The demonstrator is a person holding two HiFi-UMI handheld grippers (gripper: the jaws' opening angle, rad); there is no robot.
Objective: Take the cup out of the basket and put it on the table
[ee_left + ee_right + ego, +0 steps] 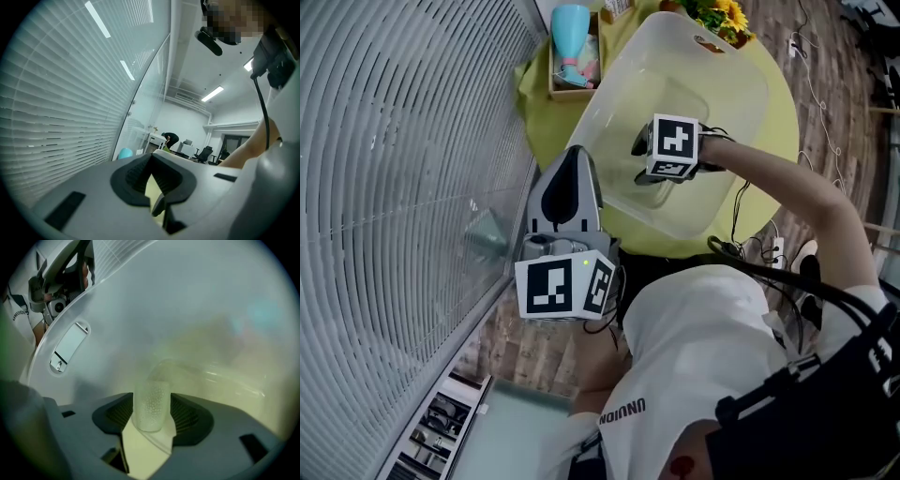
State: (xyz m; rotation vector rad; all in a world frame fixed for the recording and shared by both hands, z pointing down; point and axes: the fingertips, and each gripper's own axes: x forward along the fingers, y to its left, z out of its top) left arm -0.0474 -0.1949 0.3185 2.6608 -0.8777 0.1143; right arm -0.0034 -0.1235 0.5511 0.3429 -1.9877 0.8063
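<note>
Inside the translucent basket (703, 75) on the yellow-green table (778, 122), locate the right gripper (152, 397), angled steeply downward, presumably to clear the high wall. Read its jaws as released: spread wide, ribbed pads (185, 416) flanking the clear dimpled cup (151, 408) with no visible squeeze, most likely to admit the full width before closing. Treat the cup as not yet taken, low in the basket; upright or lying not determinable from this angle. Judge the step in hand as closing on the cup, with a lift over the rim to follow. Find the left gripper (151, 159) outside the basket, just beside its near left edge, held about level, jaws drawn together at the tips on nothing. Judge this as a position clear of the lift path, yet close enough to steady the basket if needed. Check contents: nothing but the cup seen in the basket. Beyond its far end, note a small wooden box (553, 75) holding a blue vessel (570, 30) and smaller items too blurred to name, plus yellow flowers (724, 14) at the table's far edge
</note>
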